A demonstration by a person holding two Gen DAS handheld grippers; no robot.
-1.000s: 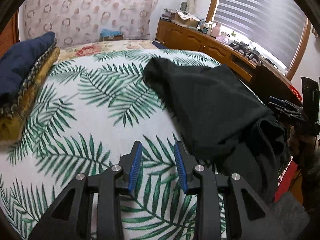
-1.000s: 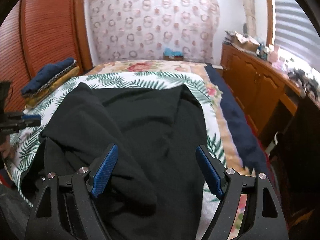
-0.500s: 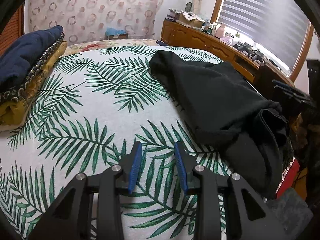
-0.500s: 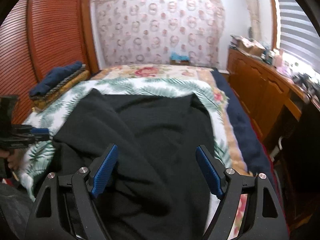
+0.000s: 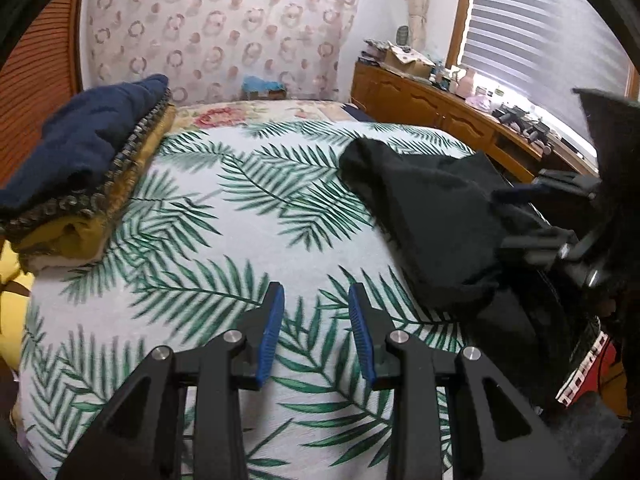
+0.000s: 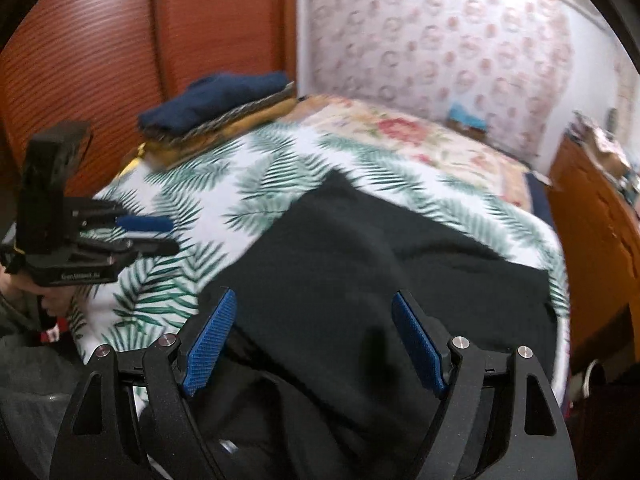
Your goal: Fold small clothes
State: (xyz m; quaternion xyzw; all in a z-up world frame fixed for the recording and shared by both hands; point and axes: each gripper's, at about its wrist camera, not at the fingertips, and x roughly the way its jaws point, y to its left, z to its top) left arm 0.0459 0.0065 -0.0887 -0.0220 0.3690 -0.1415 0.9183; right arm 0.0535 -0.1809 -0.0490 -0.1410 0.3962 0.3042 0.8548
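- Item 1, left gripper [image 5: 316,320]: I see its jaws parted with a narrow gap, grasping nothing, hovering over bare leaf-print cloth near the bed's front edge. From the right wrist view the same tool [image 6: 120,236] sits at far left, held in a hand, its blue fingertips [image 6: 146,223] pointing across the bed.
- Item 2, right gripper [image 6: 316,340]: I see its jaws spread wide, nothing between the pads, poised above the dark cloth. From the left wrist view its body [image 5: 552,220] shows at the right edge, blurred.
- Item 3, black garment [image 6: 380,280]: lies rumpled on the right part of the bed, one corner reaching toward the middle, the near end bunched and hanging over the bed's front edge. In the left wrist view it [image 5: 436,216] lies well to the right of my left tool, not touching it.
- Item 4, palm-leaf bedspread [image 5: 224,240]: white with green fronds, covering the bed top.
- Item 5, stack of folded clothes [image 5: 80,168]: navy piece on top, a patterned layer beneath, mustard yellow at the bottom; sits at the far left of the bed, well apart from the black garment.
- Item 6, wooden cabinet [image 5: 432,108]: runs along the right wall under the window blind [image 5: 540,40], its top cluttered with small objects too small to identify.
- Item 7, red-brown wardrobe [image 6: 100,60]: stands behind the folded stack.
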